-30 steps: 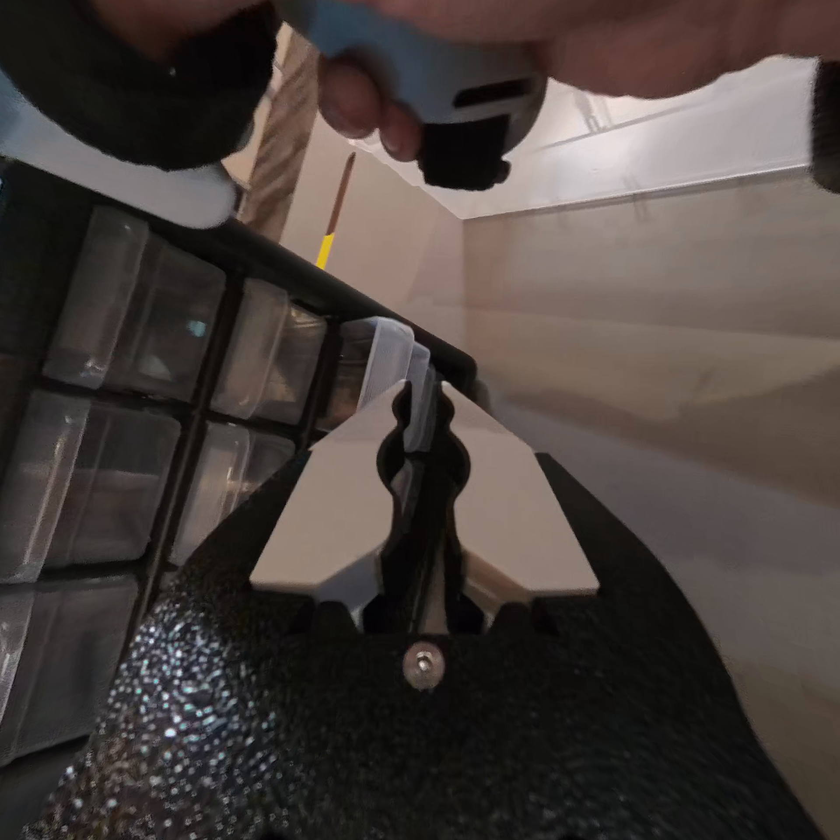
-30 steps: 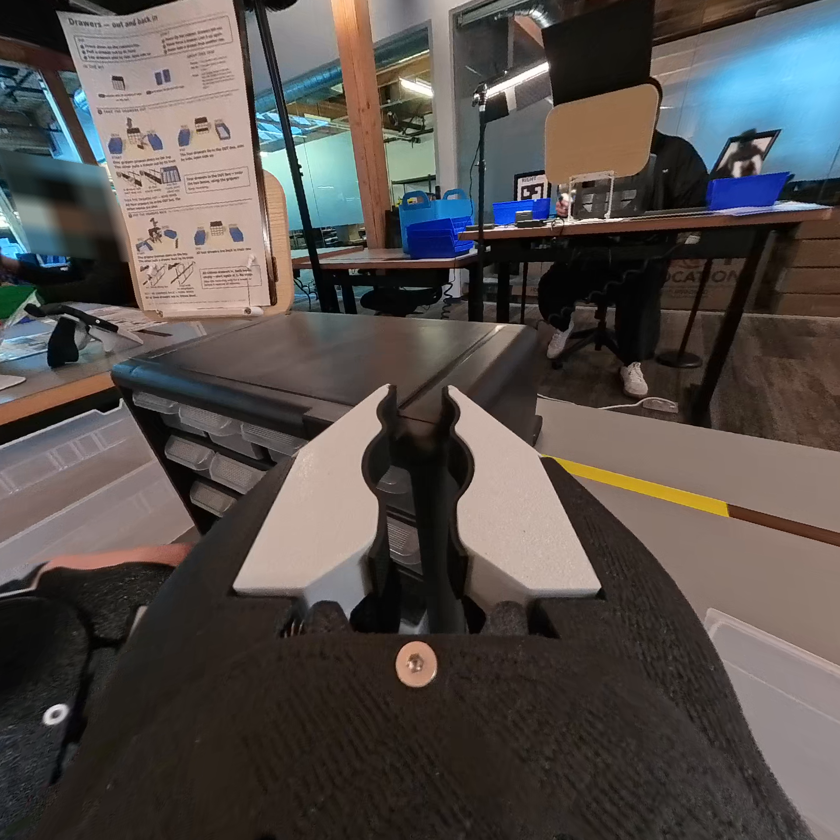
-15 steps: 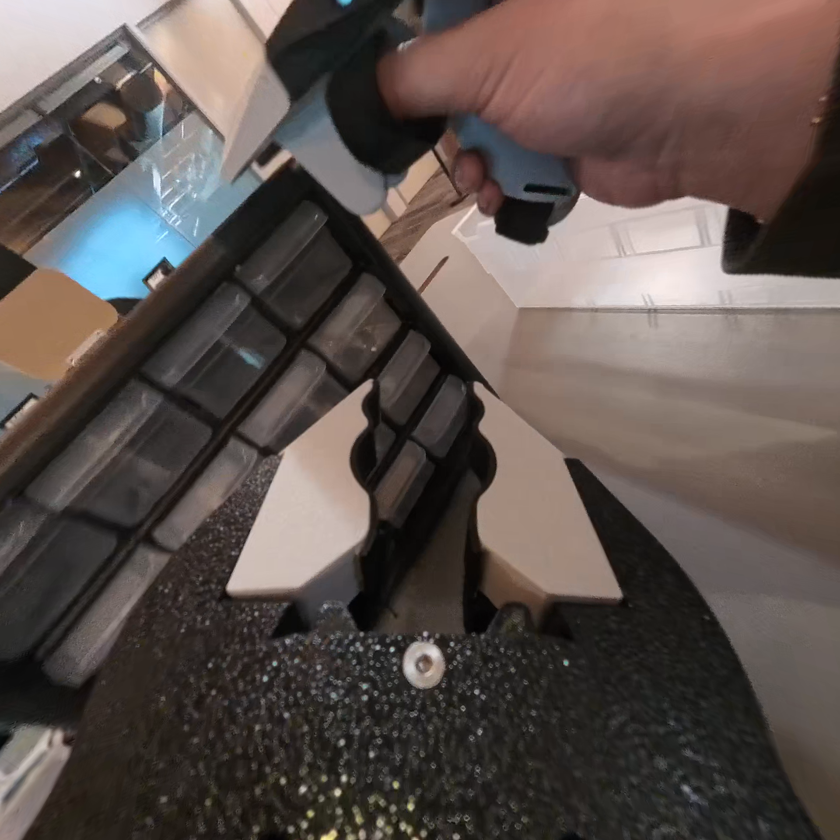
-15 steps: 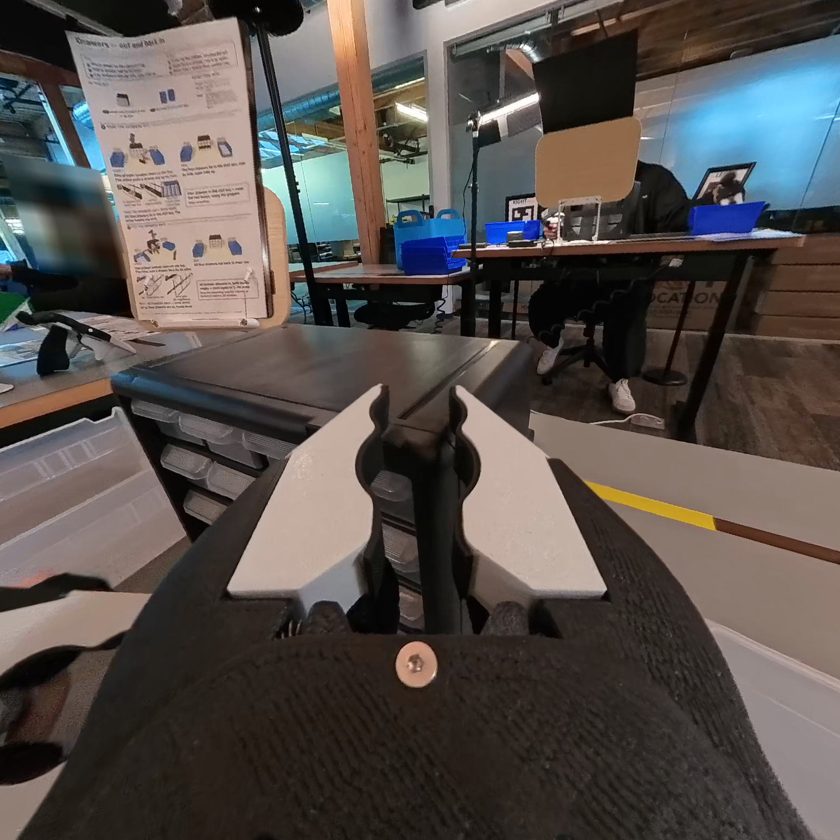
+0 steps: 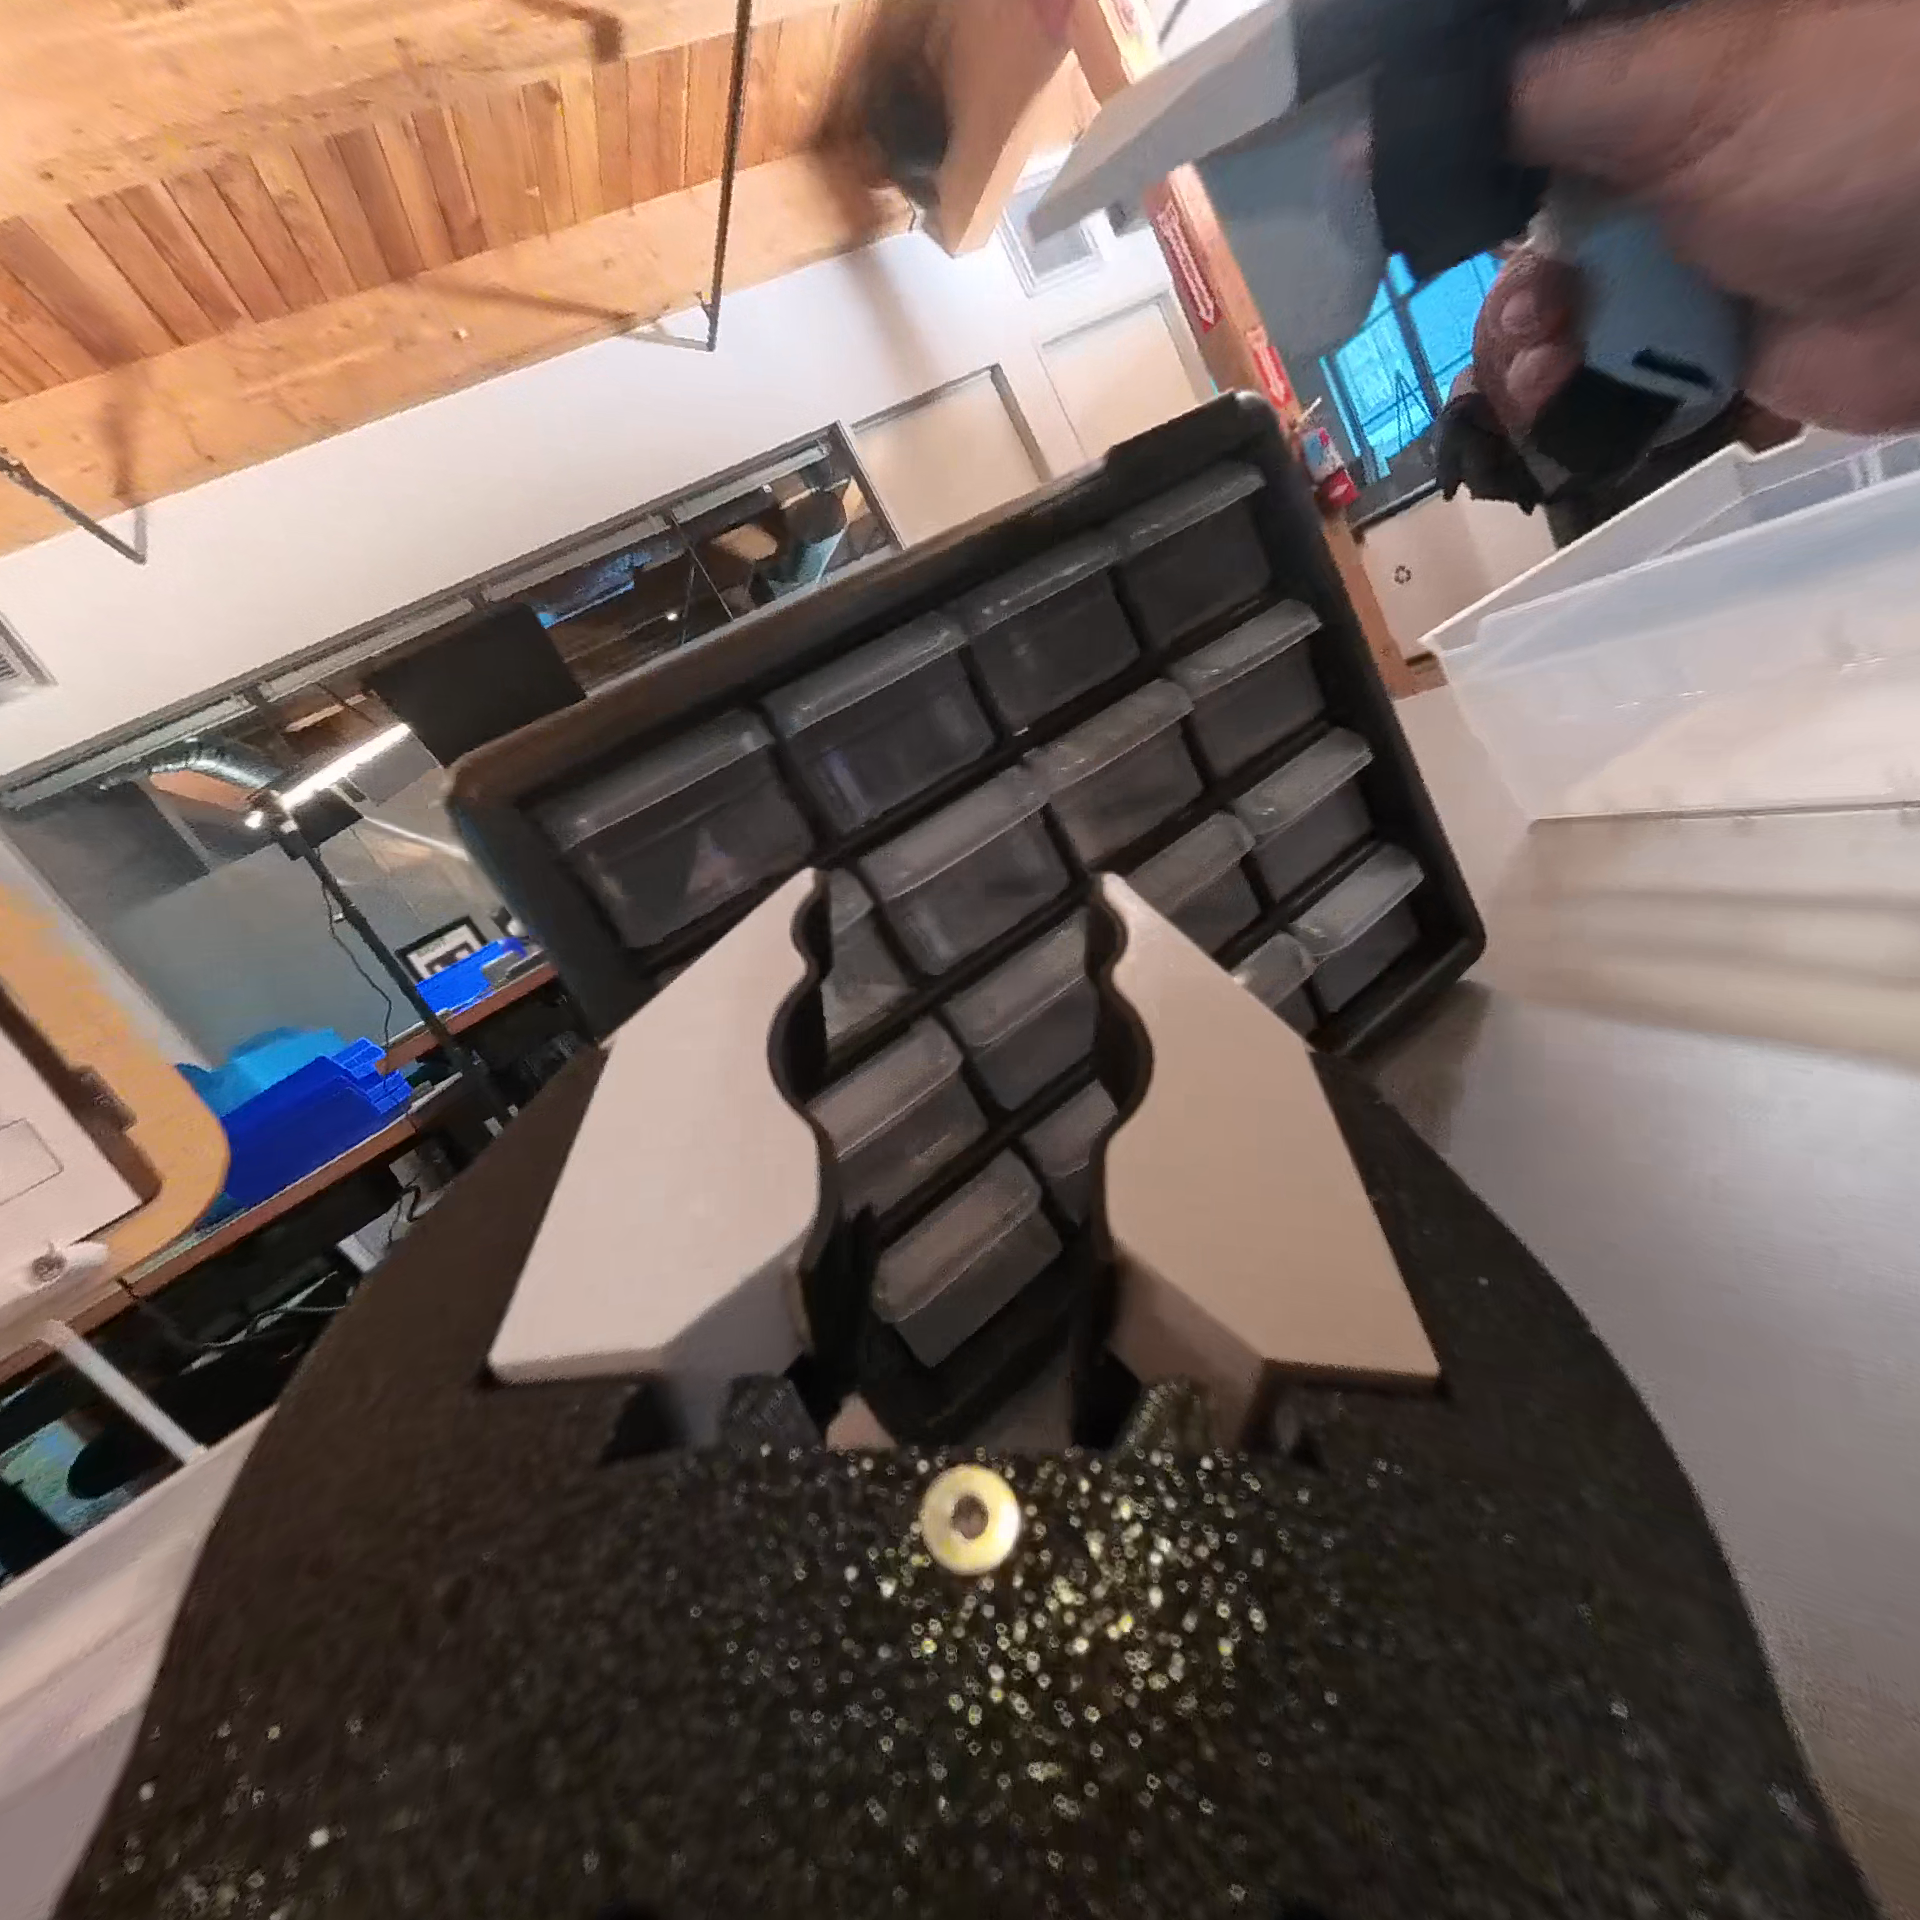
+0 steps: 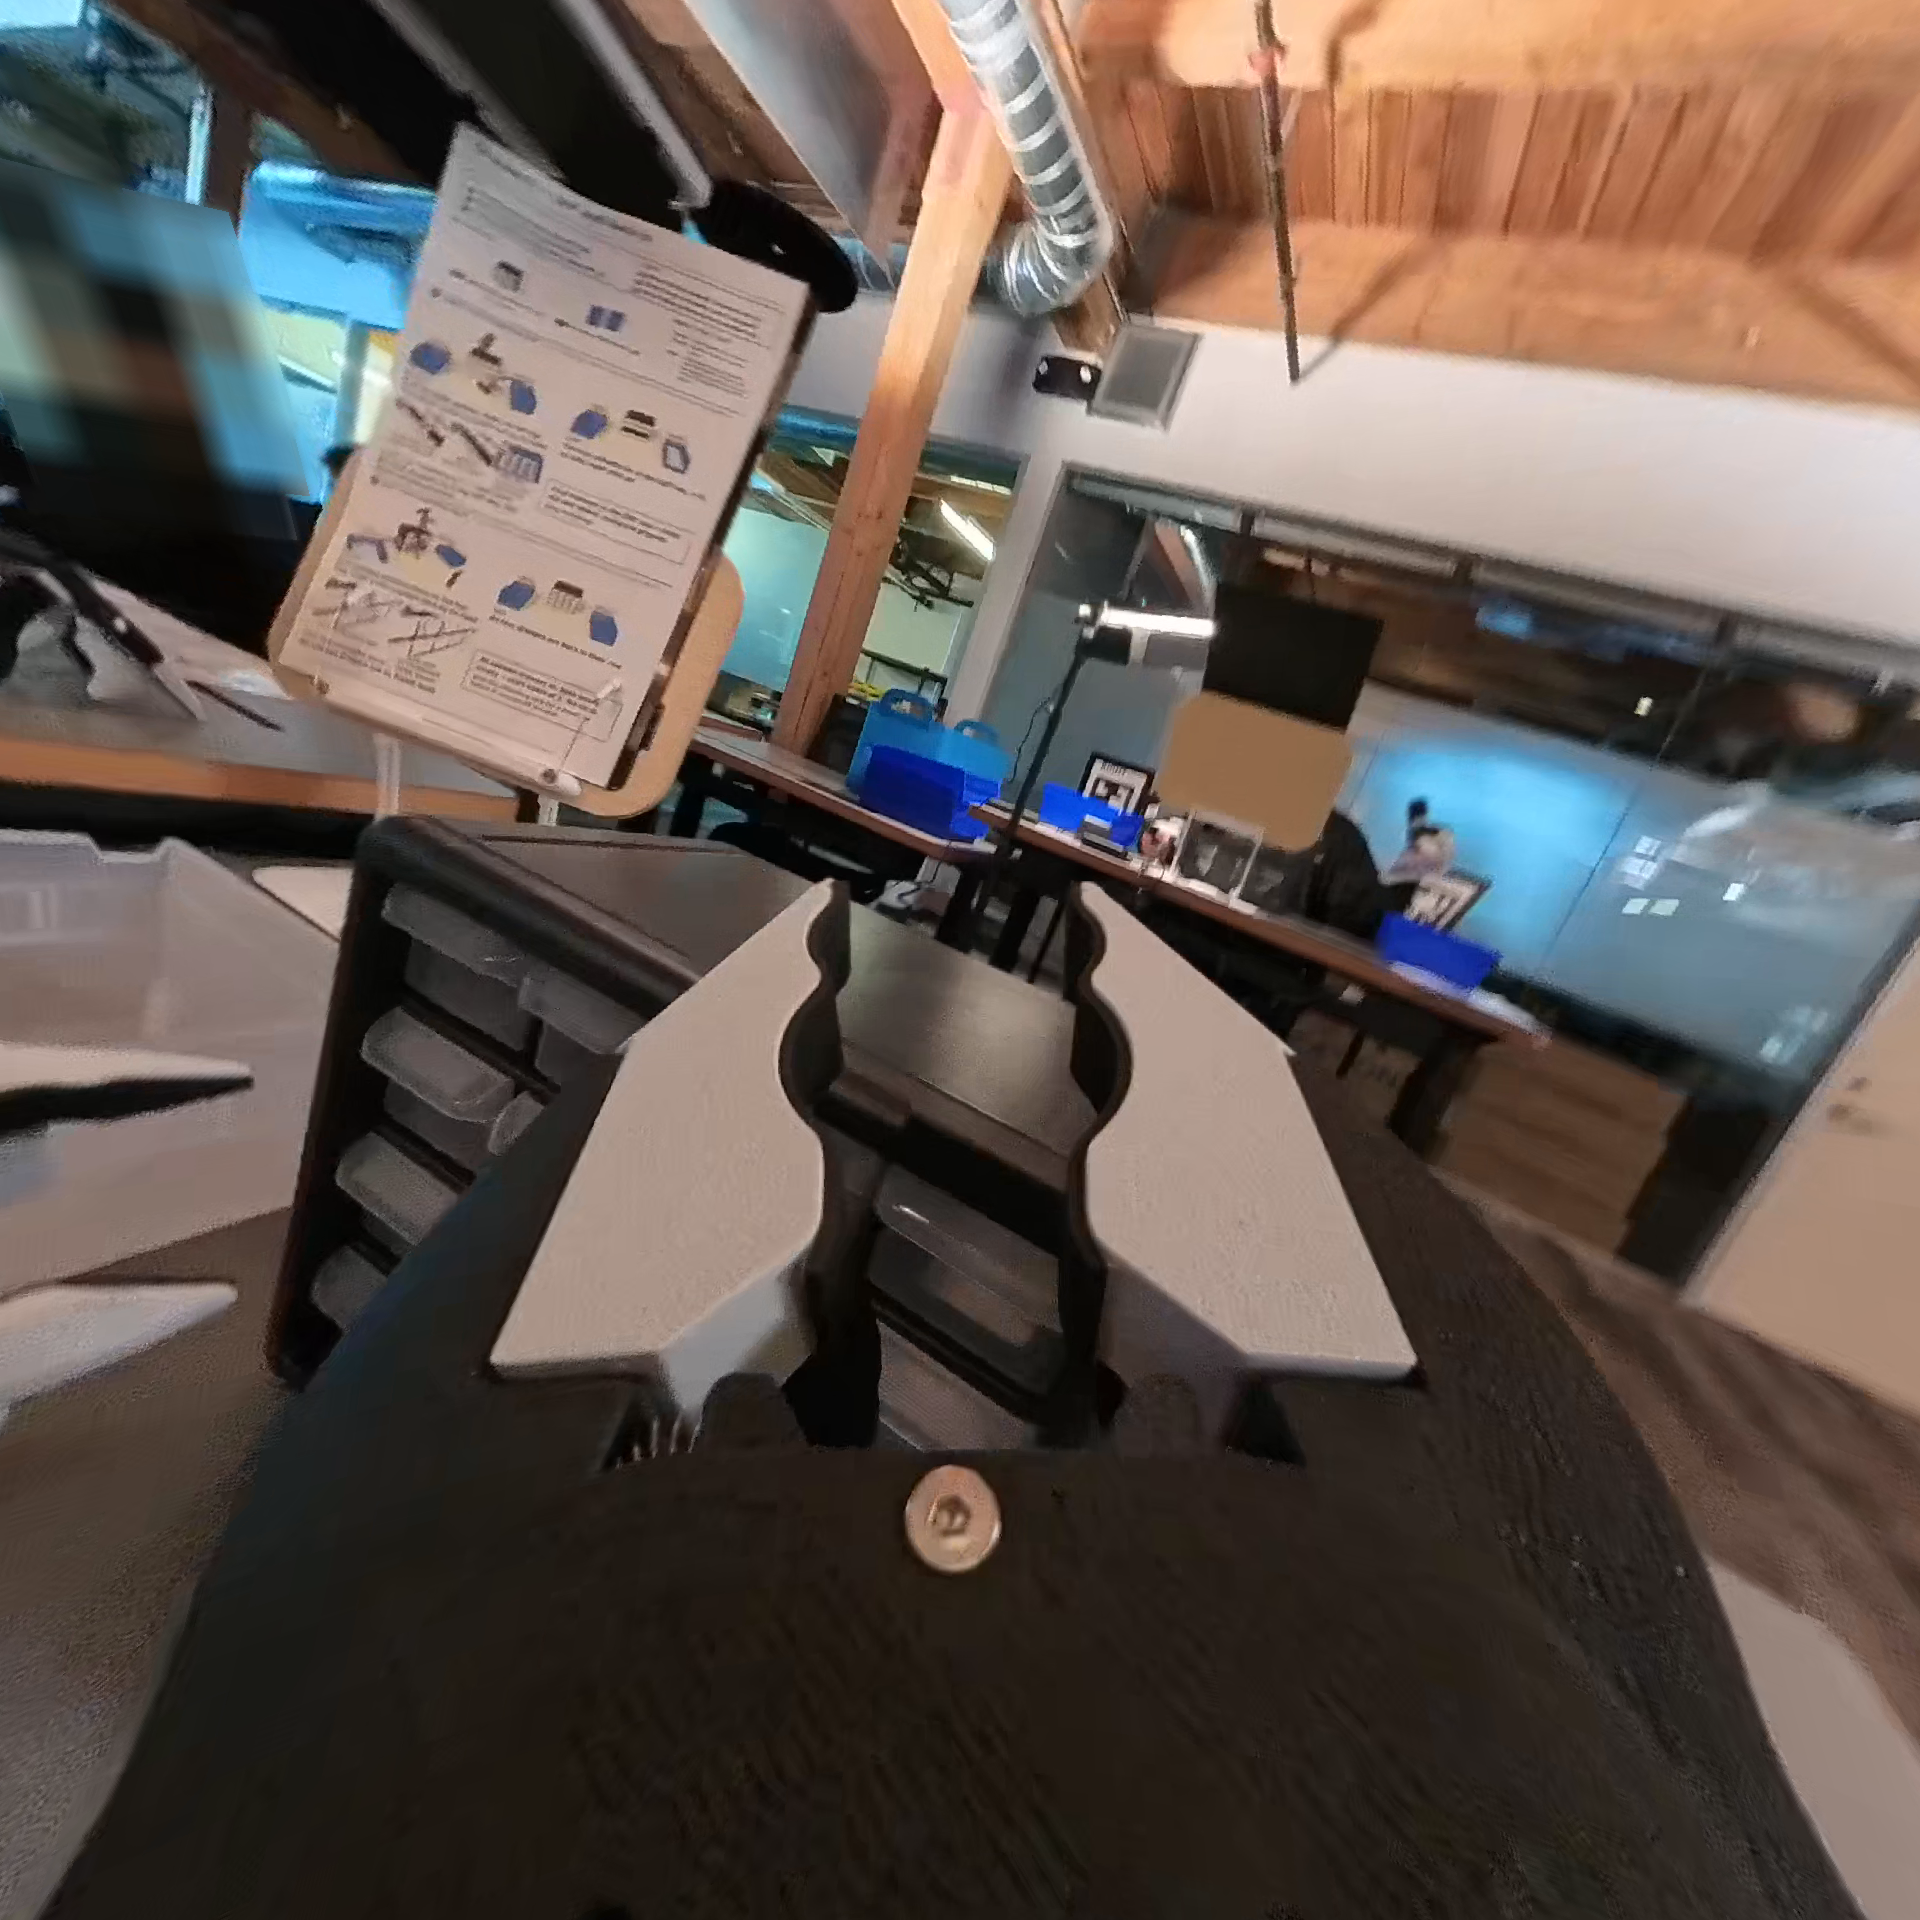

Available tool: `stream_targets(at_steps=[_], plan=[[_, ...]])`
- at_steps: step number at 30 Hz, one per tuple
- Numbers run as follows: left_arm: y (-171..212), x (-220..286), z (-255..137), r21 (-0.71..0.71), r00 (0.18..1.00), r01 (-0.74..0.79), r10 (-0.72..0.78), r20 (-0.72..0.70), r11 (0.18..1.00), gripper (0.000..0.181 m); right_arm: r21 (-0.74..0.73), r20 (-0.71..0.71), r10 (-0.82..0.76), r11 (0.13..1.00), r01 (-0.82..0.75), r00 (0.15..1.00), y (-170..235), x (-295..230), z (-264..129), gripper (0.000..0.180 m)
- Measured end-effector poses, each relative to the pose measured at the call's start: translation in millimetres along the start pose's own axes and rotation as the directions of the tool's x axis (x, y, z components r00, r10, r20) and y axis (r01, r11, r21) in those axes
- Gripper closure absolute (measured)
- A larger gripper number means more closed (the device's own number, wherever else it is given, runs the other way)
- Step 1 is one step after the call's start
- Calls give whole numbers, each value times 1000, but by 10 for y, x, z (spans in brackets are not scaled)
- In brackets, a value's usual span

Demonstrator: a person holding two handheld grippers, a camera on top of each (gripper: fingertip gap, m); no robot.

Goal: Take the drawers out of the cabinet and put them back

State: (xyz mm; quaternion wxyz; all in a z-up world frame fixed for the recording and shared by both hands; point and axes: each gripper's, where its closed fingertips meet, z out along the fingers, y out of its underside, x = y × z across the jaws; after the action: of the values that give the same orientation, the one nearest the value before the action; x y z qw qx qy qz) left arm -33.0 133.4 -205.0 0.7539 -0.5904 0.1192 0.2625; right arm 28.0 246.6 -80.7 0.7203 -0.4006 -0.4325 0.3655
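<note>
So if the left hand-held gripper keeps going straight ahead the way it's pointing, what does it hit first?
Most likely the drawer front of the black cabinet. The left hand-held gripper is open and aimed at the clear drawers in the middle of the grid, with nothing visible in between. Depth is hard to judge.

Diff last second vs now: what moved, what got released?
Both let go and backed off. The left hand-held gripper, earlier shut on a drawer handle at the cabinet's edge, is now open and away from the drawer front. The right hand-held gripper, earlier shut on the cabinet's top edge, is open and tilted upward. Unchanged: drawers seated, clear bin beside the cabinet.
</note>
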Motion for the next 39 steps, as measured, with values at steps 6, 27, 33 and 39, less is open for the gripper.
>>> stream_targets(at_steps=[6,27,33,39], plan=[[150,-317,-98,7,995,47,-48,82,999,126,132,7,-243,962,240,970,21,-847,13,142],[-561,-1174,-33,149,879,310,-343,330,939,119,-47,181,-608,780,624,773,1188,-1848,199,152],[-704,-1582,390,-160,823,567,-562,81,808,113,-35,169,-595,793,608,786,1184,-1771,275,160],[-189,-1306,336,-509,850,462,-527,19,727,111,-9,183,-590,798,602,786,1172,-1752,294,157]])
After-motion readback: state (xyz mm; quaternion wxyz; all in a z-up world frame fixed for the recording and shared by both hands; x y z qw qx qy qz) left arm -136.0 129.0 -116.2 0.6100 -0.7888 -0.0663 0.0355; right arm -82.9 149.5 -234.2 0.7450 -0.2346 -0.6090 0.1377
